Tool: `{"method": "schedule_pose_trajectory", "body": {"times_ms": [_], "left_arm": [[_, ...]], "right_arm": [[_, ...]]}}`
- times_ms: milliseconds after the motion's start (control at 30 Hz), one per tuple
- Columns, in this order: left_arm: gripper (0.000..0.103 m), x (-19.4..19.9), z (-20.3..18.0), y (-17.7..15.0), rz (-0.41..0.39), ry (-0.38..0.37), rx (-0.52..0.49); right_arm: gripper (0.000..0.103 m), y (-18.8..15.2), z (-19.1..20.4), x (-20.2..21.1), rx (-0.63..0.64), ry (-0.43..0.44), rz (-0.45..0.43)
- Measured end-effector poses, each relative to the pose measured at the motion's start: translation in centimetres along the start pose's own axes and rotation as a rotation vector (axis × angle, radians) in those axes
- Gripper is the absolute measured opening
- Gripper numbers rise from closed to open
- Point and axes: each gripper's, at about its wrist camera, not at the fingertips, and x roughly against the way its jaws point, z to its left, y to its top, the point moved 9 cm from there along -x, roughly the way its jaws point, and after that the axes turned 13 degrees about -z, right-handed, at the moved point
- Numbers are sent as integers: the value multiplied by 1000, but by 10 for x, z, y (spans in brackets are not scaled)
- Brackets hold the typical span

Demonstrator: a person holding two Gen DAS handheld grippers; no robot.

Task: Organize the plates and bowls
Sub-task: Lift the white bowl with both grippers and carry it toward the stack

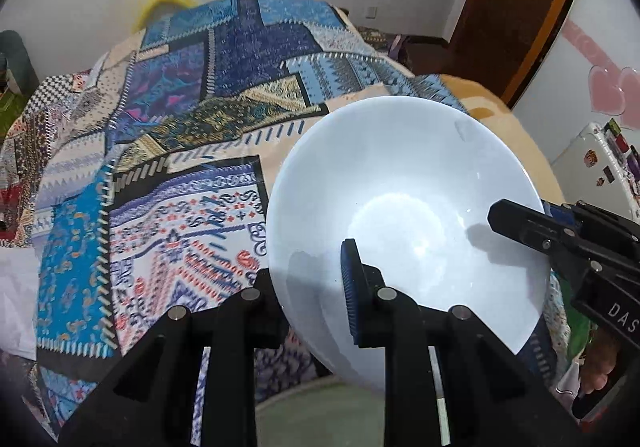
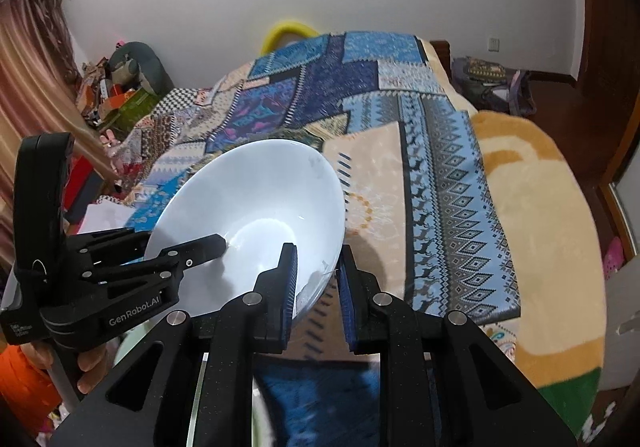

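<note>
A large white bowl [image 1: 404, 215] is held in the air above the patterned cloth, tilted toward me. My left gripper [image 1: 310, 287] is shut on its near-left rim, one finger inside the bowl and one outside. My right gripper [image 2: 318, 283] is shut on the bowl's opposite rim [image 2: 256, 215], one blue pad inside and one outside. In the left wrist view the right gripper [image 1: 560, 235] reaches in from the right. In the right wrist view the left gripper [image 2: 132, 267] comes in from the left, its finger resting inside the bowl.
A table covered with a blue patchwork cloth [image 1: 192, 127] lies beneath, with a beige and orange blanket [image 2: 536, 207] at its right. A pale green plate rim [image 1: 320, 411] shows below the bowl. Cluttered boxes [image 2: 120, 99] stand far left; a white fridge [image 1: 592, 163] stands far right.
</note>
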Motion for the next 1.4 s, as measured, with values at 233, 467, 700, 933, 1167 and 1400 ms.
{"method": "schedule_pose_trajectory", "body": {"times_ms": [233,467,700,933,1167,1400], "left_arm": [[22,45,6,4,-44,-8,17],[22,88,21,-1,-81,4,30],[22,125,40,-10,-103,19,50],[22,160,62,-26,-123,46,67],[22,190,89,-43,-144,66,112],[22,213,117,-60,-157,92,156]], "right_arm": [[18,5,26,21,16,10,-32],[18,4,56,34,39,26,-52],[18,1,88,45,59,44,-68],[18,-9,123,53,80,71,-77],[18,-20,157,57,104,99,-74],[18,-34,190,52,117,140,-59]]}}
